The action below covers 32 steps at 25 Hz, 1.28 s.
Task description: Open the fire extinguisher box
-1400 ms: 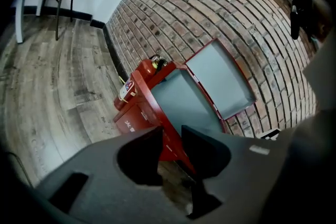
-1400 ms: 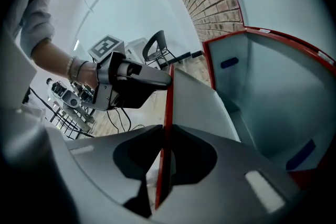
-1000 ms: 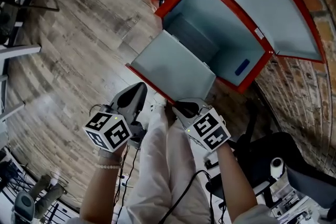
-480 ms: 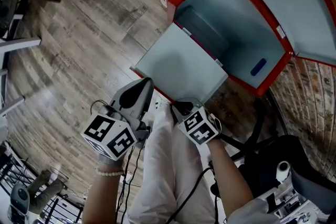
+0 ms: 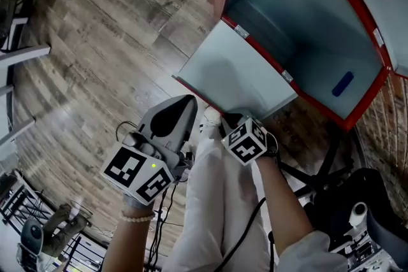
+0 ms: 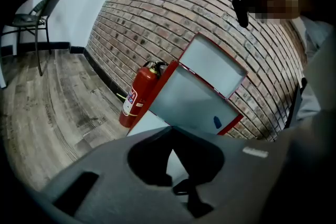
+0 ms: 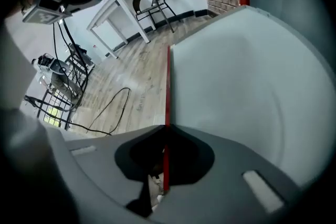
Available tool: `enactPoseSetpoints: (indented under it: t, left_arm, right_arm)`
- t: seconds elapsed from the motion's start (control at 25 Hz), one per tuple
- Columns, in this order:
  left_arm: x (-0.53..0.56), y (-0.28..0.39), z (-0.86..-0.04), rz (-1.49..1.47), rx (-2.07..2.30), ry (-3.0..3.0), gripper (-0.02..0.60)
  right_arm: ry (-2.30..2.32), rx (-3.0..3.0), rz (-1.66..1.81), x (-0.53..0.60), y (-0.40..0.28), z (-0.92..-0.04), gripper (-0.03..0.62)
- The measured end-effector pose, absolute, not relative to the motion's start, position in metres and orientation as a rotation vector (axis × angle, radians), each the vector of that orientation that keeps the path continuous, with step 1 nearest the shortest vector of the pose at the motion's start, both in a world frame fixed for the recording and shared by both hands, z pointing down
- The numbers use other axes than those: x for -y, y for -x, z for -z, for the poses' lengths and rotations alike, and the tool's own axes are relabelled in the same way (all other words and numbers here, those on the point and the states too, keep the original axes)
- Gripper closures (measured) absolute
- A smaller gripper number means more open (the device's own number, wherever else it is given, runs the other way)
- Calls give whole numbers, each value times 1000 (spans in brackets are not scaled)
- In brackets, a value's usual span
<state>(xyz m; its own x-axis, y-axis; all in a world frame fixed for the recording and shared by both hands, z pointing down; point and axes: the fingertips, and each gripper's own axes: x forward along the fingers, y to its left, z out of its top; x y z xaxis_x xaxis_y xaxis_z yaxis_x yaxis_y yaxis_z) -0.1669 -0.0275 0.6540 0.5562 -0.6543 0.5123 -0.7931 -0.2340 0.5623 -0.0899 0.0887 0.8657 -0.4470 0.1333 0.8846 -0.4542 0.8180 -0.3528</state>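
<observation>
Fire extinguisher box (image 5: 306,54) stands open against the brick wall (image 6: 157,13) — its lower door (image 5: 236,79) has swung further down and out since a second ago. The right hand-held gripper (image 5: 224,121) has just been closing its jaws and now pinches the door's red edge (image 7: 168,86). The left hand-held gripper (image 5: 183,104) — pressed together, empty — hangs just beside the door.

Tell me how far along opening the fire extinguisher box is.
Done: the lid stands raised and the inside is exposed. In hand: the right tool, whose jaws have just been closing, grips the front flap by its red edge, folded outward. Remaining: probably lower it fully and let go; the left tool is shut, empty.
</observation>
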Motion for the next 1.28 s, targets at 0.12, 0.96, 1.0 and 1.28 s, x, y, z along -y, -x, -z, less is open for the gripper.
enactPoseSetpoints:
  t: [0.12,0.96,1.0,1.28]
  left_arm:
    - [33,164,-663,-233,1159,-1987,583]
    - [56,149,-639,-284,1158,-2092,583]
    - [57,147,-631,-287,1155,-2106,583]
    - [58,134,-544,-293,1130,-2201,583]
  right_arm:
    - [-248,1881,-652,-82,85,-892,563]
    - [-665,1880,-669,-19,44,-873,588]
    - [-694,1911,-672,-14,45,-856,588]
    - [-847,2102,-616,14,46,-712,588]
